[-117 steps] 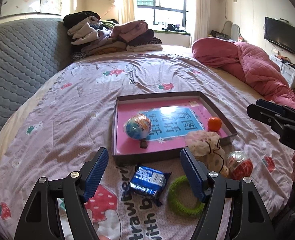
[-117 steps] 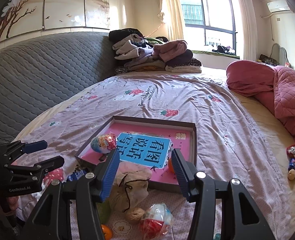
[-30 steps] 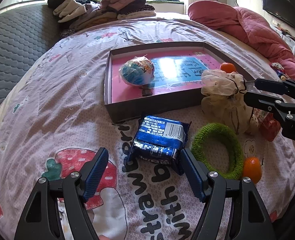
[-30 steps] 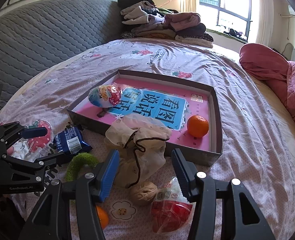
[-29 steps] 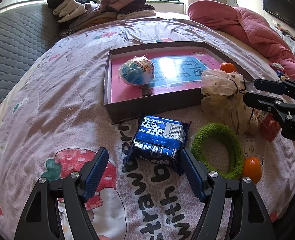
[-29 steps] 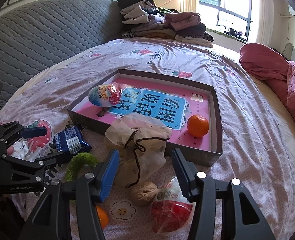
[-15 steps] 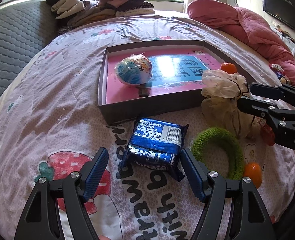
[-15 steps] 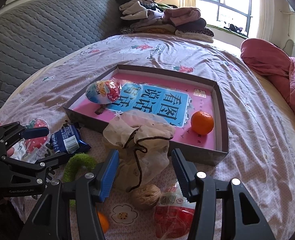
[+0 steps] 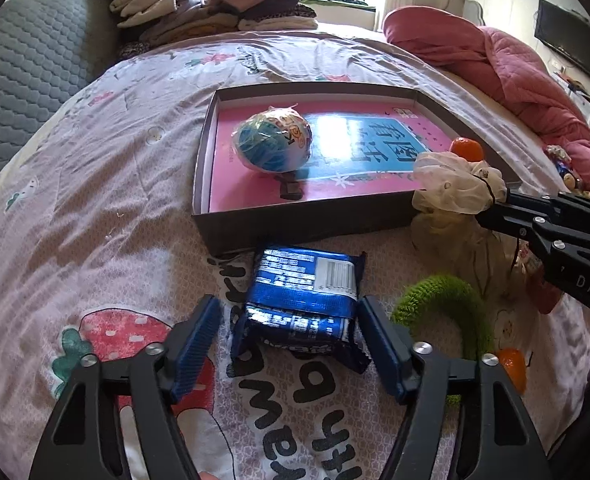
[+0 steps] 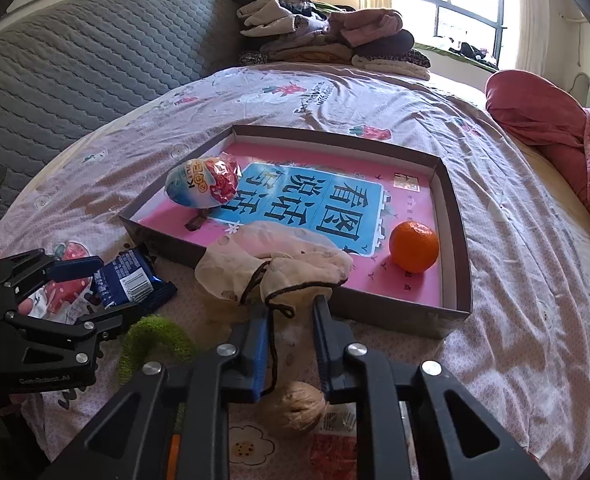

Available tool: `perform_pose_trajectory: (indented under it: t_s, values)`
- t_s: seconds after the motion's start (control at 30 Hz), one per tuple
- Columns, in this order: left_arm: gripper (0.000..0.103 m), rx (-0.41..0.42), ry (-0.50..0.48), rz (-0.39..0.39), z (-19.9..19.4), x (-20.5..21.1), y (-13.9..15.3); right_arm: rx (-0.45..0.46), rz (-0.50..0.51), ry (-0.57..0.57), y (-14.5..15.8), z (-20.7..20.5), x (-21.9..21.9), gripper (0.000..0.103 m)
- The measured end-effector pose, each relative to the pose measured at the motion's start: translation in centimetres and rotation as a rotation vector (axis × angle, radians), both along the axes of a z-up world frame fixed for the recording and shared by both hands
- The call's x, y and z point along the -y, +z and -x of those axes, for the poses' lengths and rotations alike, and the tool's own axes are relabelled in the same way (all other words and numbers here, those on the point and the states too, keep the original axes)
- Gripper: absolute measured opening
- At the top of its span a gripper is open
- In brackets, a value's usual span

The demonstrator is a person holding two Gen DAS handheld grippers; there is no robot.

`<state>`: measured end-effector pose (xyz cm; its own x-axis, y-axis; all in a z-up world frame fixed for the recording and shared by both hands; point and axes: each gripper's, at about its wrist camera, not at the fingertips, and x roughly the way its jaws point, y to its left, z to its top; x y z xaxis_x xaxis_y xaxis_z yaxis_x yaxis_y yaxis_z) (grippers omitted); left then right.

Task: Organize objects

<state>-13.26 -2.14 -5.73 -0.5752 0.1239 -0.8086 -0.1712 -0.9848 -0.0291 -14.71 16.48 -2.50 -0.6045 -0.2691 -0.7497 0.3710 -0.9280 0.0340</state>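
The left gripper (image 9: pixel 289 326) is closing around the blue snack packet (image 9: pixel 301 300) on the bed (image 9: pixel 95 184); the right gripper (image 10: pixel 289 312) is closing on the drawstring pouch (image 10: pixel 273 266).

Left gripper (image 9: pixel 289 322) jaws are closing around a blue snack packet (image 9: pixel 303 300) lying before the shallow box (image 9: pixel 295 226).

Right claw (image 10: pixel 287 312) jaws closing onto the cloth pouch (image 10: pixel 279 268).
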Motion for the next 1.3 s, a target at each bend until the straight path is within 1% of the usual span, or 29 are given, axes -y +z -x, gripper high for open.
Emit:
perform_pose_trajectory:
  t_s: [0.07,0.27,0.5,0.77,1.3]
  values:
    - [0.061,0.002,-0.003,-0.002,0.0,-0.2,-0.1,-0.003,-0.001,0.002,0.0,0.0,0.0,0.018]
    - [0.056,0.0,-0.009,0.01,0.1,-0.4,-0.2,-0.002,-0.002,0.006,-0.1,0.0,0.2,0.015]
    - [0.054,-0.003,-0.002,-0.005,0.0,-0.3,-0.2,-0.006,0.003,0.007,0.0,0.0,0.1,0.014]
    - [0.054,-0.032,0.013,0.022,-0.3,-0.2,0.4,-0.038,0.016,0.016,1.0,-0.5,0.0,0.012]
    - [0.054,-0.105,0.032,0.034,-1.6,-0.2,3.2,-0.12,0.054,0.009,3.7,-1.7,-0.7,0.011]
